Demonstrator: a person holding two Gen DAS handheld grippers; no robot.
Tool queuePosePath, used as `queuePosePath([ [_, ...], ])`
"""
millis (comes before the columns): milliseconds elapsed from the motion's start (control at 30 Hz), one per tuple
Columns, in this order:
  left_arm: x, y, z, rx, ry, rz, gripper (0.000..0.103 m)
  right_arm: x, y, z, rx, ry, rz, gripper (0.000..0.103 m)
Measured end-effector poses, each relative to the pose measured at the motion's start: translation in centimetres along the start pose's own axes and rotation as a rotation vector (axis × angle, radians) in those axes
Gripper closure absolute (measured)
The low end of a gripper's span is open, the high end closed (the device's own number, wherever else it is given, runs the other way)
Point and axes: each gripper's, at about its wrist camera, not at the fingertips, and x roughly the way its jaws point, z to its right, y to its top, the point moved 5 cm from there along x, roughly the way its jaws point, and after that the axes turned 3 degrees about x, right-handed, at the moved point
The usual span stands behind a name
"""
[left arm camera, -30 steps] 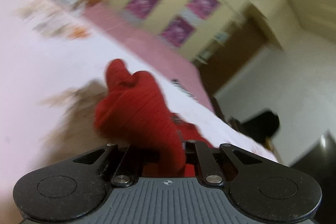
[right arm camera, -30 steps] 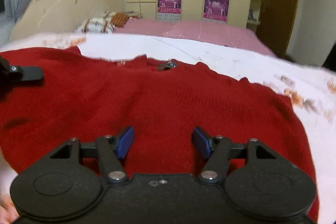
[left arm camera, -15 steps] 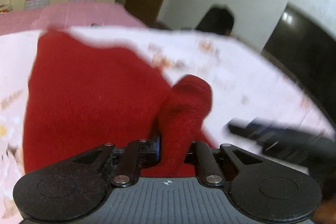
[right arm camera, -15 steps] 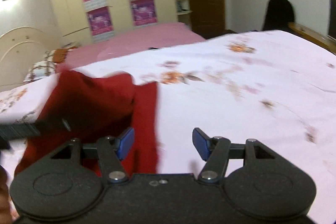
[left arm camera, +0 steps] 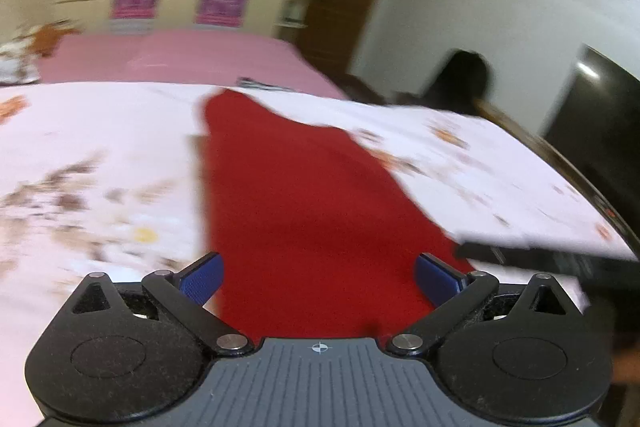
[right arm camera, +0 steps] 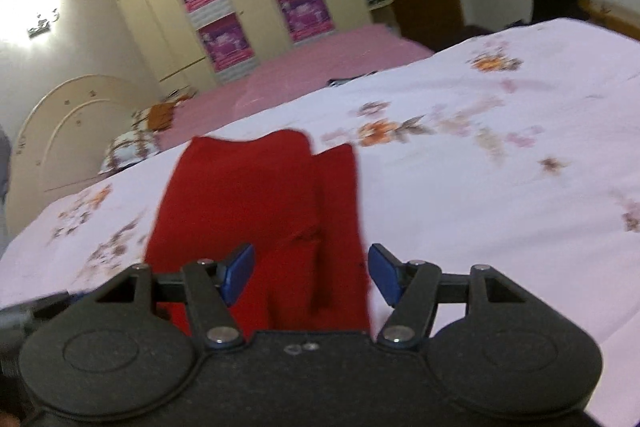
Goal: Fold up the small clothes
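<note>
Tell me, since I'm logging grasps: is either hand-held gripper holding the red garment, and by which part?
Nothing is held. The left hand-held gripper and right hand-held gripper are both open above the red sweater.

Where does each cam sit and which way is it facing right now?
Left wrist: on the left gripper, looking along its open fingers over the red sweater on the floral bedsheet; the other gripper's tip intrudes at right.
Right wrist: on the right gripper, fingers open, facing the folded sweater, the bedsheet and the wardrobe.
Shared: sweater, bedsheet, pink bed, purple-postered wardrobe.
</note>
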Motion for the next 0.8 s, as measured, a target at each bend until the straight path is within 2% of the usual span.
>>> queuePosePath([
  [67, 0.3, 0.1, -1.7, -0.027, 0.042, -0.002, 0.002, 1.0, -0.4, -0.3, -0.006, -0.012, -0.032, 0.041],
  [167, 1.6, 0.4, -2.2, -0.017, 0.085, -0.011, 0.002, 2.5, -0.6, -0.2, 0.024, -0.012, -0.072, 0.041],
  [267, 3.1, 0.4, -2.5, -0.032, 0.1, -0.038, 0.002, 3.9, -0.7, -0.3, 0.069, 0.046, -0.121, 0.05],
  [333, 4.7, 0.8, -1.8, -0.037, 0.102, -0.047, 0.002, 4.6, -1.3, -0.3, 0.074, 0.059, -0.165, 0.051],
  [467, 7.5, 1.1, -0.9, -0.021, 0.107, -0.056, 0.002, 5.6, -1.5, 0.3, 0.089, 0.049, -0.184, 0.048],
  [533, 8.2, 1.0, -1.2, -0.033, 0.114, -0.063, 0.002, 6.2, -1.1, 0.0, 0.104, 0.069, -0.18, 0.062],
  [567, 8.3, 0.9, -1.3, -0.037, 0.116, -0.064, 0.002, 6.1, -1.0, -0.4, 0.087, 0.079, -0.176, 0.084],
  [667, 8.3, 1.1, -1.5, -0.032, 0.119, -0.056, 0.002, 4.9, -1.0, -1.9, -0.009, 0.065, -0.128, 0.088],
  [800, 8.2, 1.7, -1.0, -0.027, 0.112, -0.039, 0.002, 1.8, 0.2, -2.0, -0.033, 0.058, -0.029, 0.089],
])
